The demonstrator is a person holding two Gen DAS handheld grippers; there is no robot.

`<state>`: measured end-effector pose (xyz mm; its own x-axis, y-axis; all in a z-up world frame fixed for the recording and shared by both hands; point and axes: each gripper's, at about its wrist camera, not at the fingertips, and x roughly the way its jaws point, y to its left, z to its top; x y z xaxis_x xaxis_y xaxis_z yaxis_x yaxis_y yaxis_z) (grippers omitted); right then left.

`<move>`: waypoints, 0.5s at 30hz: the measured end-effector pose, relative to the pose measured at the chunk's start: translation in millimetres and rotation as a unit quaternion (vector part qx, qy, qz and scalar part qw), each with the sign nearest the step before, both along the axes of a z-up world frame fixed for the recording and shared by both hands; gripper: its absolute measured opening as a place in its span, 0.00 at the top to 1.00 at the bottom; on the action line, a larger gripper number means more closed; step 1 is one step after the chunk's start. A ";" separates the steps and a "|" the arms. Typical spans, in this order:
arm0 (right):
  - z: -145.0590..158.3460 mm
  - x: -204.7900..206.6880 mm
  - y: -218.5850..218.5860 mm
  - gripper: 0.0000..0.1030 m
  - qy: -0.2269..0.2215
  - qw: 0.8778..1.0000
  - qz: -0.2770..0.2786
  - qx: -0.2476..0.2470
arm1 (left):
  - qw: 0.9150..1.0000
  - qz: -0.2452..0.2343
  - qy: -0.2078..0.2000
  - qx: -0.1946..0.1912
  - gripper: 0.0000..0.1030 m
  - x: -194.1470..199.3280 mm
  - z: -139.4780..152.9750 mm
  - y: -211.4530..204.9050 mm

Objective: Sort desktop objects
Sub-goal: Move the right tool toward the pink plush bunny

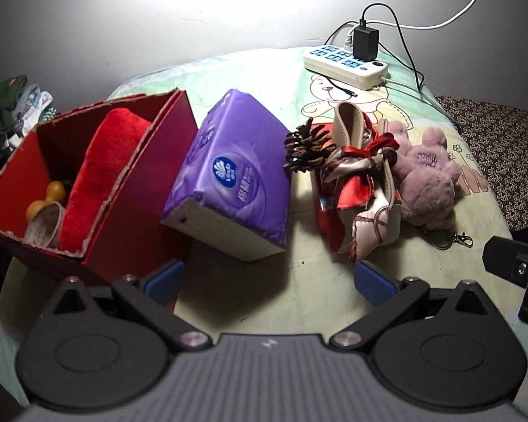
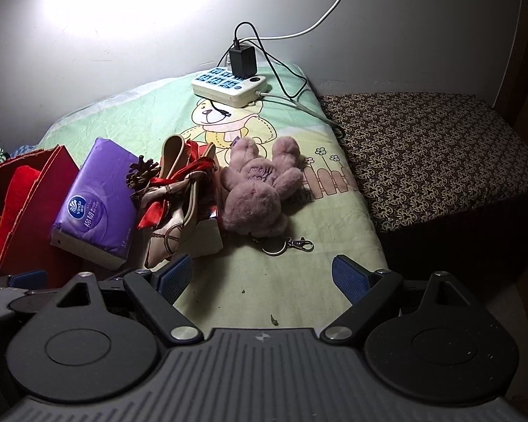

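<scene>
A purple tissue pack [image 1: 230, 172] [image 2: 96, 204] leans against an open red box [image 1: 98, 225] [image 2: 35, 211] at the left. In the box lie a red plush cushion [image 1: 102, 172], an orange figure [image 1: 47, 198] and a tape roll [image 1: 44, 225]. Right of the pack sit a pine cone [image 1: 308, 146] [image 2: 142, 172], a small bag with a red-patterned scarf [image 1: 362, 176] [image 2: 179, 190] and a pink plush keychain [image 1: 427, 179] [image 2: 260, 190]. My left gripper [image 1: 269, 281] is open near the front edge, nothing between its fingers. My right gripper [image 2: 262, 277] is open too, in front of the plush.
A white power strip [image 1: 345, 61] [image 2: 228, 86] with a black charger and cables sits at the back of the cartoon-print tablecloth [image 2: 281, 281]. A patterned stool [image 2: 433, 151] stands to the right. Folded clothes [image 1: 14, 109] lie at far left.
</scene>
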<state>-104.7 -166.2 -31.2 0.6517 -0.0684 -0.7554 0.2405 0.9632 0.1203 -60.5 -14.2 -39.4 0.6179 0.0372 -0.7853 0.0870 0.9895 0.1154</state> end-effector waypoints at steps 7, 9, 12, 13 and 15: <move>1.0 3.0 2.7 0.14 -0.008 1.000 0.003 0.006 | 1.000 0.006 0.001 0.005 0.01 2.5 -1.0 3.4; 1.0 5.6 4.2 0.14 -0.008 1.000 0.007 0.011 | 1.000 0.008 0.004 0.004 0.01 4.1 -1.8 4.9; 0.8 9.7 6.7 0.14 -0.007 1.000 0.014 0.013 | 1.000 0.006 0.004 0.002 0.01 5.5 -2.2 6.0; 1.0 11.1 7.4 0.14 -0.007 1.000 0.016 0.015 | 1.000 0.004 0.005 0.002 0.01 6.4 -2.5 5.6; 1.4 13.6 8.3 0.18 -0.008 1.000 0.019 0.017 | 1.000 0.001 0.005 0.002 0.01 8.1 -2.9 4.6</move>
<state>-91.1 -157.9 -29.7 0.6651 -0.0169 -0.7465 0.2014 0.9668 0.1575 -52.4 -9.5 -42.3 0.6094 0.0419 -0.7917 0.0861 0.9892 0.1186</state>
